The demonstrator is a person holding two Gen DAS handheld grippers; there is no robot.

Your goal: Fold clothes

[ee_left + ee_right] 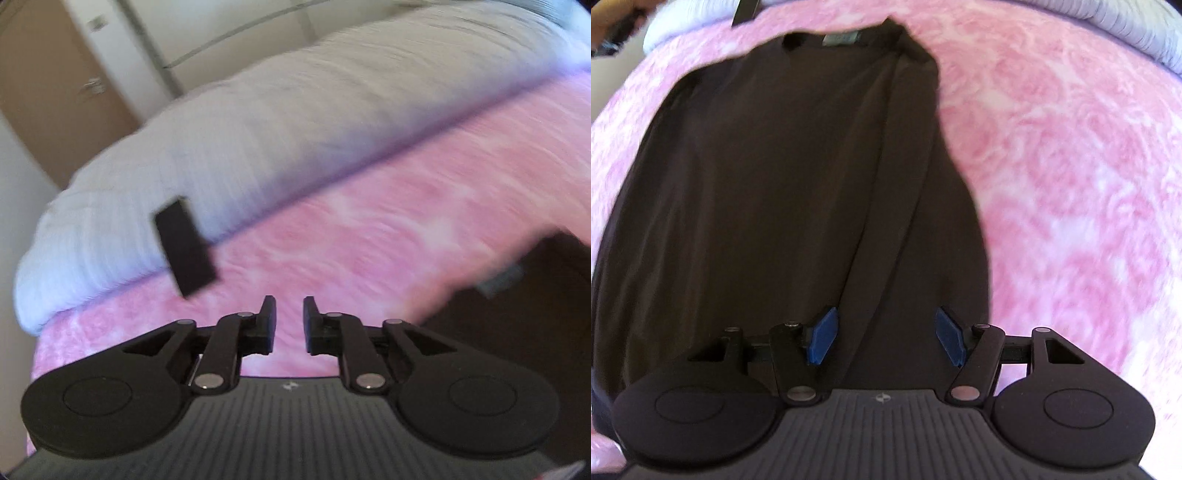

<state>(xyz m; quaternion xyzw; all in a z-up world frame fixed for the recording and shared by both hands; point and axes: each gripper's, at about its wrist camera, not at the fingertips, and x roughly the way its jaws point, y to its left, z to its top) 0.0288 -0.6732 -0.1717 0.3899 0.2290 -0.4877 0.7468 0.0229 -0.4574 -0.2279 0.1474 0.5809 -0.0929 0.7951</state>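
**Item:** dark garment [783, 192], apparently a shirt, spread on the pink blanket [1071, 166] that covers the bed. Its collar, with a small label, lies at the end far from the right gripper; one side panel or sleeve is already folded inward and runs as a long diagonal band down the garment towards that gripper.

**Step in hand (judged):** early to middle of the fold. One lengthwise fold seems laid; the opposite side and the crosswise fold appear not yet done.

**Right gripper** [886, 341]: jaws well apart, blue pads bare, hovering over the hem end of the garment with nothing clamped.

**Left gripper** [289, 325]: jaws nearly together with a narrow gap, nothing between them. It looks across the blanket towards a white duvet [295, 110] beyond the garment. A small dark rectangular object [184, 247] shows near the blanket's edge; its nature cannot be told.

**Next move calls for (judged):** both grippers to descend on the garment's hem or unfolded side, pinch only the cloth and not the blanket, then carry it over evenly.

**Containers:** none visible.
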